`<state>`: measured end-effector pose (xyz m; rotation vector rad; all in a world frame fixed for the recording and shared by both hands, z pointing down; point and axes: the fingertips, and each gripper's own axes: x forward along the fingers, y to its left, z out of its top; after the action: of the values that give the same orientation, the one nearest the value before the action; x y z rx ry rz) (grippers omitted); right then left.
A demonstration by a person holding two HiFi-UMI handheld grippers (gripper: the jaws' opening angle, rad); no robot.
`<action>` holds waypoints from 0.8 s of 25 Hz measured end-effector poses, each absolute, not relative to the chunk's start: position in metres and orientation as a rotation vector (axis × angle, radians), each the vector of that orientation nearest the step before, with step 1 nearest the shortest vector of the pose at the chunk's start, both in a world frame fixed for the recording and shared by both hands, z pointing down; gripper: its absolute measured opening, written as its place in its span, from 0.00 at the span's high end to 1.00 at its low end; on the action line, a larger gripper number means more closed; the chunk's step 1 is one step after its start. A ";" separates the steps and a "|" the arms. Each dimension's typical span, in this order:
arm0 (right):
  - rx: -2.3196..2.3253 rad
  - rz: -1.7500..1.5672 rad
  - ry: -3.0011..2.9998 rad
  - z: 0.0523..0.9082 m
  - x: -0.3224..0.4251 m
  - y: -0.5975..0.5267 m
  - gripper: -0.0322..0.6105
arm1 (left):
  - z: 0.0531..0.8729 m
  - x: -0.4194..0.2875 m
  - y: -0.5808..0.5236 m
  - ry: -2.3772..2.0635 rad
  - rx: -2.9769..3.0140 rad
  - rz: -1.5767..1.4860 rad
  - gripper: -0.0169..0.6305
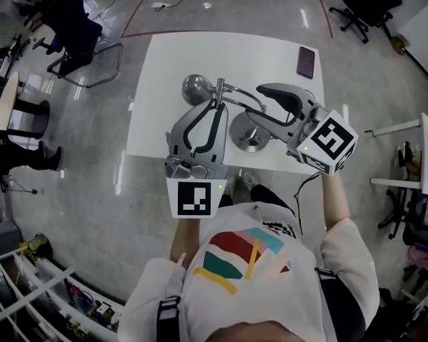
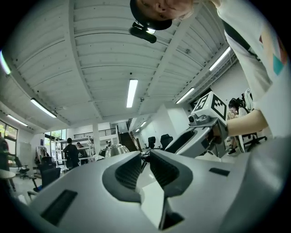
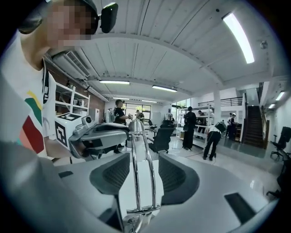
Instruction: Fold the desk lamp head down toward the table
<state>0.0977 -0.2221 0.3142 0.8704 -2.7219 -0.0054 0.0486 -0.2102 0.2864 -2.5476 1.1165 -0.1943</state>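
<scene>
A chrome desk lamp stands on the white table (image 1: 174, 60), with a round base (image 1: 249, 138) and a dome head (image 1: 194, 88). Its twin-rod arm (image 1: 244, 99) rises to a joint beside the head. My right gripper (image 1: 254, 101) reaches in from the right. In the right gripper view it (image 3: 144, 155) is open, and the rods (image 3: 135, 182) run up between its pads to the head (image 3: 136, 125). My left gripper (image 1: 217, 101) points away from me at the joint. Its jaws (image 2: 145, 157) stand narrow with the dark joint at their tips. The head (image 2: 116, 149) shows just left; whether the pads press is hidden.
A dark phone (image 1: 306, 61) lies near the table's far right corner. Office chairs stand beyond the table at the left (image 1: 87, 47) and the right (image 1: 364, 13). A cluttered white shelf (image 1: 40, 294) is at my lower left. People stand in the room's background.
</scene>
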 end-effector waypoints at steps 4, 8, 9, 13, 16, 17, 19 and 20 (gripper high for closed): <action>0.749 -0.033 -2.718 0.317 0.088 -0.234 0.63 | 0.288 0.041 -0.219 1.178 -2.540 -0.213 0.81; 0.673 -0.033 -2.720 0.318 0.082 -0.238 0.64 | 0.289 0.038 -0.221 1.221 -2.546 -0.217 0.82; 0.653 -0.032 -2.719 0.320 0.081 -0.237 0.64 | 0.290 0.038 -0.220 1.227 -2.547 -0.216 0.82; 0.591 -0.032 -2.723 0.322 0.076 -0.235 0.70 | 0.293 0.038 -0.220 1.246 -2.552 -0.211 0.82; 0.584 -0.030 -2.710 0.324 0.075 -0.237 0.71 | 0.296 0.038 -0.223 1.242 -2.553 -0.222 0.82; 0.581 -0.033 -2.704 0.324 0.074 -0.238 0.71 | 0.297 0.037 -0.223 1.239 -2.552 -0.228 0.82; 0.579 -0.037 -2.692 0.326 0.073 -0.239 0.71 | 0.299 0.037 -0.224 1.231 -2.556 -0.238 0.82; 0.585 -0.034 -2.690 0.327 0.073 -0.240 0.71 | 0.299 0.037 -0.224 1.225 -2.559 -0.241 0.82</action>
<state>0.0731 -0.2396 0.3272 0.5846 -2.6895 -0.0338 0.0366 -0.2243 0.2992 -2.5594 1.2254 -0.2409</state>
